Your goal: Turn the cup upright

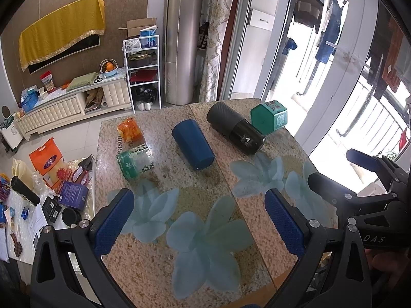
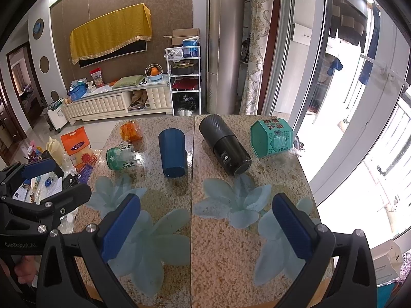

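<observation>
A dark blue cup lies on its side in the middle of the stone table, its base toward me; it also shows in the right wrist view. My left gripper is open and empty, held over the table's near part, well short of the cup. My right gripper is open and empty, at a similar distance from the cup. The right gripper also shows at the right edge of the left wrist view, and the left gripper at the left edge of the right wrist view.
A black flask lies on its side right of the cup, with a green hexagonal box beyond it. A green-lidded jar and an orange packet lie left of the cup. The table ends at left over a cluttered low table.
</observation>
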